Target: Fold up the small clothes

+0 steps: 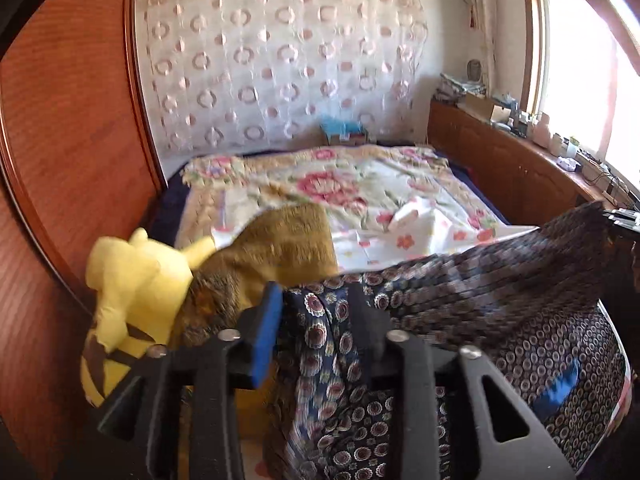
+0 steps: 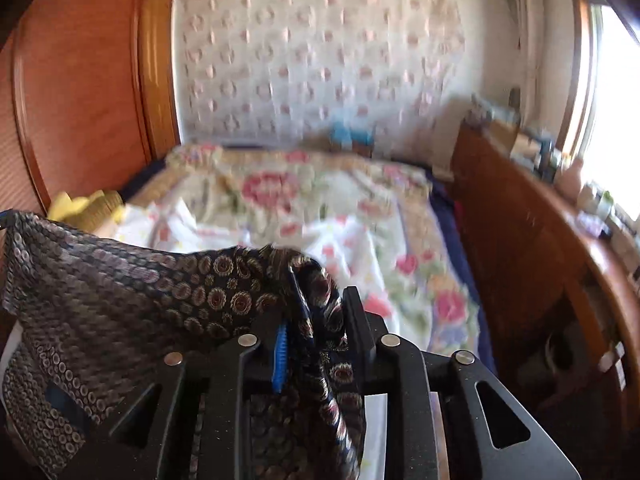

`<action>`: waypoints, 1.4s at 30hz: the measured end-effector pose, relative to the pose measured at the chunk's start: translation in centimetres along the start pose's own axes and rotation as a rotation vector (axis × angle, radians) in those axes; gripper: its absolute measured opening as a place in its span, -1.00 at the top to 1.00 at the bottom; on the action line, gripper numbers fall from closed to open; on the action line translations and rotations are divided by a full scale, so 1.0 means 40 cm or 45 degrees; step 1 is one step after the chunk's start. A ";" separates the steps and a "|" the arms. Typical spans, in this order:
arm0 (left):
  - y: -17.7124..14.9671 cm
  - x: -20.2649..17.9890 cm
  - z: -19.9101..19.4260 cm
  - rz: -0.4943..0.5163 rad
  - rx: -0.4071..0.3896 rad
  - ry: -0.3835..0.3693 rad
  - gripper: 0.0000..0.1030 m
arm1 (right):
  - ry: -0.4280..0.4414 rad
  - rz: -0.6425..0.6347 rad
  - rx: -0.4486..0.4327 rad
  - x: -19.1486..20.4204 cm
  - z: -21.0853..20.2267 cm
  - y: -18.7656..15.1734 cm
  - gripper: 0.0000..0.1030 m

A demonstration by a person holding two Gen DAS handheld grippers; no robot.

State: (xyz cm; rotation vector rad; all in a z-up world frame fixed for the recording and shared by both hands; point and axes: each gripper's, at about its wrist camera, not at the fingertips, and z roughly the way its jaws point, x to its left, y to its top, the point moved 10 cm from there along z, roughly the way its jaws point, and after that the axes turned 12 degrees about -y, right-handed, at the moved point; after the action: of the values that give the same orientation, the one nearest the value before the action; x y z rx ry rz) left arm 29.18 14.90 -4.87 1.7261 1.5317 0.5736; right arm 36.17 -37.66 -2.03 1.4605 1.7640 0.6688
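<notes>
A dark navy garment (image 1: 492, 296) with a small round flower print hangs stretched in the air between my two grippers, above the near end of the bed. My left gripper (image 1: 316, 320) is shut on one bunched corner of it. In the right wrist view my right gripper (image 2: 316, 320) is shut on the other corner, and the garment (image 2: 104, 292) spreads away to the left. The right gripper's black body shows at the far right edge of the left wrist view (image 1: 624, 216). The right wrist view is blurred.
A bed with a floral quilt (image 1: 360, 196) lies ahead. A yellow plush toy (image 1: 132, 292) and a brown furry blanket (image 1: 280, 248) sit at its near left. A wooden headboard (image 1: 68, 140) stands left; a cluttered wooden cabinet (image 1: 512, 160) runs along the right under the window.
</notes>
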 end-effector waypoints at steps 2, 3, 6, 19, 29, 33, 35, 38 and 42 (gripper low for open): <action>-0.037 -0.005 0.012 -0.010 0.014 -0.019 -0.06 | -0.011 0.001 0.068 0.006 0.049 -0.059 0.47; -0.054 -0.012 0.013 -0.005 0.017 -0.029 -0.19 | -0.011 -0.005 0.084 0.008 0.059 -0.083 0.47; -0.102 -0.034 0.011 0.006 0.041 -0.055 -0.50 | 0.001 -0.013 0.129 0.015 0.076 -0.108 0.46; -0.208 -0.044 -0.018 -0.022 0.033 -0.071 -0.51 | 0.042 0.044 0.228 -0.077 0.065 -0.232 0.22; -0.250 0.009 -0.022 -0.054 0.036 -0.001 -0.51 | -0.018 0.002 0.258 -0.016 0.136 -0.276 0.23; -0.256 0.014 -0.023 -0.054 0.035 0.003 -0.51 | -0.035 0.036 0.229 -0.027 0.143 -0.279 0.29; -0.253 0.011 -0.026 -0.053 0.022 -0.006 -0.51 | -0.045 0.039 0.218 -0.025 0.145 -0.289 0.30; -0.245 0.001 -0.036 -0.040 -0.010 -0.022 -0.50 | -0.048 0.043 0.215 -0.027 0.148 -0.298 0.29; -0.241 -0.015 -0.039 -0.016 0.000 -0.031 -0.20 | -0.049 0.044 0.215 -0.016 0.167 -0.304 0.29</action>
State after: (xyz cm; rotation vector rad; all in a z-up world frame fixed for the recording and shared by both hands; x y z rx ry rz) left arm 21.76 14.74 -11.23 1.7162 1.5241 0.5446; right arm 34.42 -41.32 -15.31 1.6091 1.8053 0.5162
